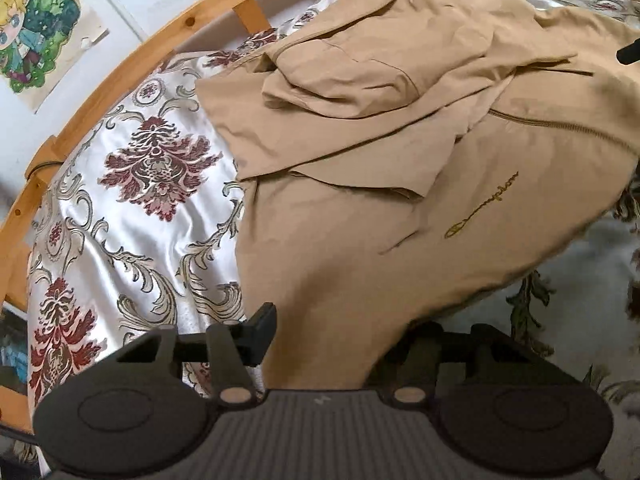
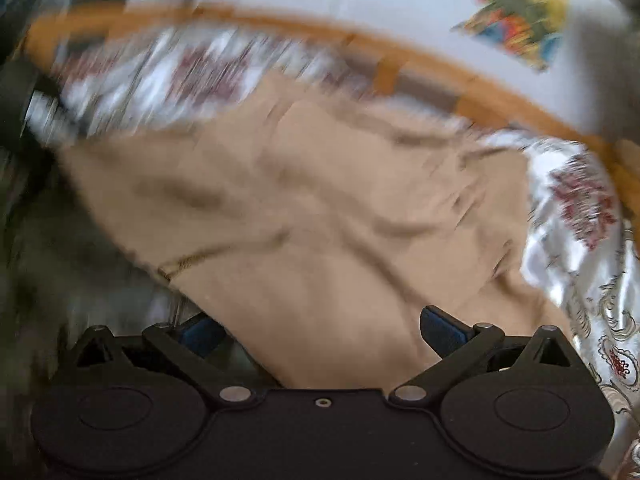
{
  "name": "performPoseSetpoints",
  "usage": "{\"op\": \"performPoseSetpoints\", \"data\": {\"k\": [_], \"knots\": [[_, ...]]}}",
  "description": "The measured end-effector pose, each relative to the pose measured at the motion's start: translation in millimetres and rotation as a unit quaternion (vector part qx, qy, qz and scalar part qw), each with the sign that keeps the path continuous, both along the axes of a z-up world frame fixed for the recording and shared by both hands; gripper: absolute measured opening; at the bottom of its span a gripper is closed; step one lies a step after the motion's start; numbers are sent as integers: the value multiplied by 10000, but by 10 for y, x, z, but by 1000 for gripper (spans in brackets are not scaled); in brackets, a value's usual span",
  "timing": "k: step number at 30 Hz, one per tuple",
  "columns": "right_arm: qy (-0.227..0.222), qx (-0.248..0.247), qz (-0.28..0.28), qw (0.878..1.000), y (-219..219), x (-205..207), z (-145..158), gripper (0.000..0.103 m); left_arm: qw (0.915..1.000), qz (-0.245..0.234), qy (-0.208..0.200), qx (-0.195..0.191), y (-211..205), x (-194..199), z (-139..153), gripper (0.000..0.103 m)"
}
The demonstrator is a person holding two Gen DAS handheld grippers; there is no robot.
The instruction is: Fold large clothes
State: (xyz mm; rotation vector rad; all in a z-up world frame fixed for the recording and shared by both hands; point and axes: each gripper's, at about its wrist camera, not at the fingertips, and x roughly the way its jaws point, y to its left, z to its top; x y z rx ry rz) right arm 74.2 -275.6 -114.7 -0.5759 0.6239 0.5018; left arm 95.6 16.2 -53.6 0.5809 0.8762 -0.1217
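A large tan sweatshirt (image 1: 360, 208) with an embroidered script logo (image 1: 482, 206) and a zipper lies crumpled on a bed. Its sleeves and upper part are bunched toward the headboard. My left gripper (image 1: 332, 328) is at its near hem. The left finger (image 1: 260, 328) meets the cloth's edge, and the cloth covers the right finger, so the grip is unclear. The right wrist view is blurred. There my right gripper (image 2: 324, 328) stands with both blue-padded fingers (image 2: 444, 330) wide apart and the sweatshirt (image 2: 304, 208) spread between them.
A shiny white bedspread (image 1: 132, 216) with dark red floral patterns covers the bed. A wooden bed rail (image 1: 120, 68) curves along the far side, against a white wall with a cartoon poster (image 1: 36, 28). A dark tip (image 1: 628, 54) pokes in at the right edge.
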Motion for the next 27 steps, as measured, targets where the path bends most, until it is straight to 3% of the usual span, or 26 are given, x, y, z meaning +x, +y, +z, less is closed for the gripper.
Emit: {"op": "performPoseSetpoints", "data": {"k": [3,5,6,8,11,12,13,19,23,27], "knots": [[-262,-1147,327,9925,19,-61,-126,100,9998,-195,42,37,-50,-28,-37,39],[-400,-1500,341,9873,-49,-80,-141,99,9994,-330,46,45,-95,-62,-49,24],[-367,-1623,307,9856,-105,-69,-133,93,9993,-360,35,44,-114,-66,-55,22],[-312,-1713,250,9844,-210,-58,-128,75,9994,-353,-30,8,-132,-79,-30,12],[-179,-1584,149,9871,-373,-50,-114,52,9992,-285,-217,-148,-120,-97,70,7],[-75,-1465,28,9892,-418,-52,-100,22,9991,-272,-272,-195,-112,-107,118,7],[-32,-1335,-97,9910,-434,-50,-75,14,9988,-258,-340,-225,-102,-124,174,6],[-540,-810,-324,9947,-448,-307,463,7,9965,-91,-486,-680,69,-280,587,4],[-808,-466,-293,9952,-477,-564,960,6,9895,249,-381,-1369,320,-379,955,4],[-1231,-460,-173,9912,-413,-625,1324,5,9855,429,-604,-1527,426,-290,1296,4]]}}
